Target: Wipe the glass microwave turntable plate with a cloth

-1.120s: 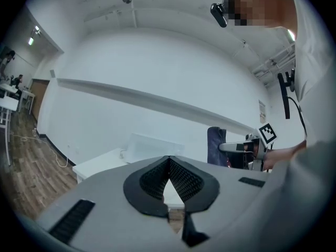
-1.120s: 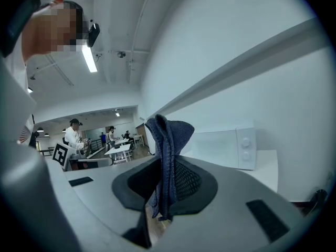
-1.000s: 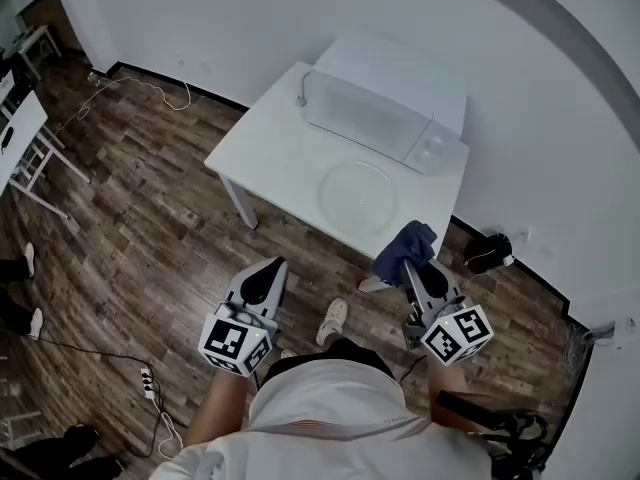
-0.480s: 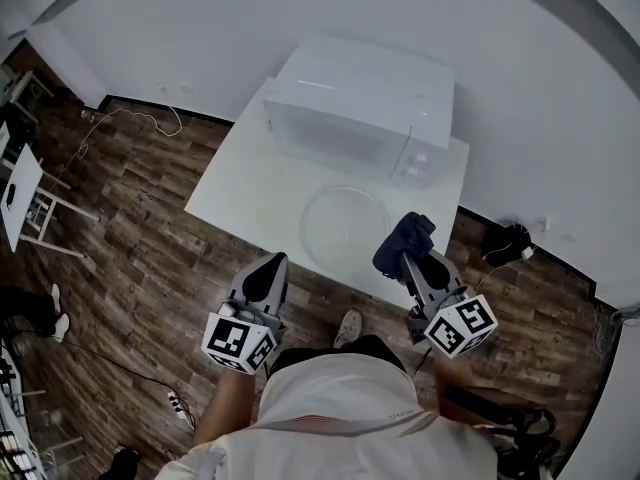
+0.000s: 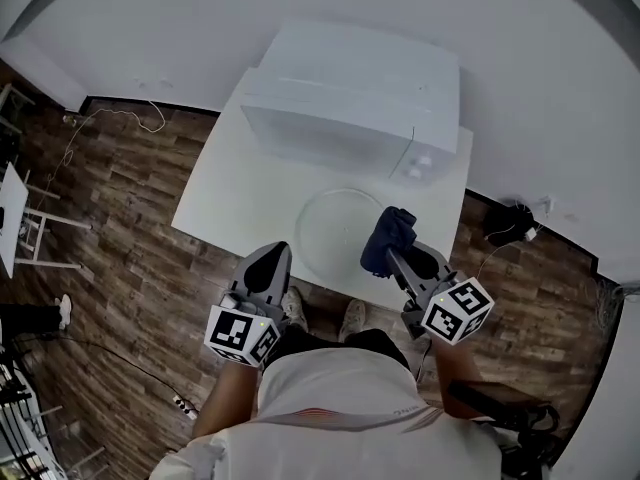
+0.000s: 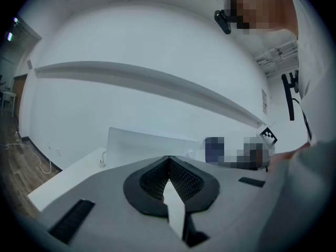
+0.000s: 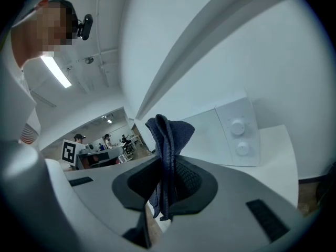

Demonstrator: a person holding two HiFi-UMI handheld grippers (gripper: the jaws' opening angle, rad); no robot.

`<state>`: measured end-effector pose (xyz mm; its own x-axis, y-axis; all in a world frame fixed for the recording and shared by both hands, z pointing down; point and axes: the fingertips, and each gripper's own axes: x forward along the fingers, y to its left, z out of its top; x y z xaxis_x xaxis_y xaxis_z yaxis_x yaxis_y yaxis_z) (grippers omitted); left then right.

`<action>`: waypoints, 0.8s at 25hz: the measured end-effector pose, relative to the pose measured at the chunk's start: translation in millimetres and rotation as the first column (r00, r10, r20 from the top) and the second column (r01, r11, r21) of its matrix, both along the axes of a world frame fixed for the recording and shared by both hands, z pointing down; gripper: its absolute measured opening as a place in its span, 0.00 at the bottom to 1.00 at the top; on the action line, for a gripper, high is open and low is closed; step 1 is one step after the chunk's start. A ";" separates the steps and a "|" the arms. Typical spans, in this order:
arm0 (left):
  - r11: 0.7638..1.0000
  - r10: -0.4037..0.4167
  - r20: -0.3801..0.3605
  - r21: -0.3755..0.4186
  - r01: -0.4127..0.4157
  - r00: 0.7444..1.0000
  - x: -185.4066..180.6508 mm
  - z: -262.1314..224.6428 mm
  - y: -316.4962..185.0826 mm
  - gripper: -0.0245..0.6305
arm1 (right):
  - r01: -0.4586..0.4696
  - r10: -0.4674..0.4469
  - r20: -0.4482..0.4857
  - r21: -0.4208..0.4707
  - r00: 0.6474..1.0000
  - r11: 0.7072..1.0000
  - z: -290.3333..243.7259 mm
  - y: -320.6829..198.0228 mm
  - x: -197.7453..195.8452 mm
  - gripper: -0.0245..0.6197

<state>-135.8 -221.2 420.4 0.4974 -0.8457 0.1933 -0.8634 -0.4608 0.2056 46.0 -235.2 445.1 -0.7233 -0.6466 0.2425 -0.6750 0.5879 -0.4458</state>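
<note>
A white table (image 5: 225, 203) stands against a white wall (image 5: 200, 28) on a dark wooden floor (image 5: 120, 218). A white microwave (image 5: 350, 98) takes the back part of the table. The glass plate (image 5: 335, 228) lies flat on the table in front of the microwave, near the front edge. A thin cable (image 5: 110, 118) lies on the floor at the left.

Only the head view shows the plate. There, the left gripper (image 5: 270, 258) is at the table's front edge, just left of the plate. The right gripper (image 5: 393, 256) holds a dark blue cloth (image 5: 390, 236) at the plate's right rim. The cloth overlaps the rim in the picture, but I cannot tell if it touches the glass.

The left gripper view shows its jaws pressed together at the tips, with nothing between them. The right gripper view shows its jaws closed on the cloth, which stands up in folds above them and hangs a little below. This view also shows the two knobs (image 7: 239, 135) of the microwave, and an open room with some people (image 7: 100, 140) far behind.

A black object (image 5: 510, 223) by the wall at the right is too small to identify. The person's shirt hides the floor at the bottom of the head view.
</note>
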 end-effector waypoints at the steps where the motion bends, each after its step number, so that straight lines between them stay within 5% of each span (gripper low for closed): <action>1: 1.000 0.016 -0.001 0.001 -0.016 1.000 -1.9 2.9 -7.7 0.05 | -0.004 0.004 0.016 -0.033 1.000 0.999 5.1 -2.2 -5.7 0.13; 7: 0.995 0.096 0.013 0.009 -0.097 0.995 -26.4 19.9 -48.0 0.05 | -0.041 0.047 0.038 -0.143 0.998 0.989 38.4 -26.1 -55.0 0.13; 20: 0.996 0.063 0.011 -0.068 -0.062 0.998 -83.3 66.2 -71.2 0.05 | 0.039 -0.046 -0.012 -0.356 0.999 0.934 137.7 -78.7 -158.6 0.13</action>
<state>-219.1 -292.5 486.7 0.5455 -0.7981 0.2559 -0.8365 -0.4991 0.2264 -112.6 -314.0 582.8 -0.7409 -0.4844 0.4652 -0.6636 0.4213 -0.6181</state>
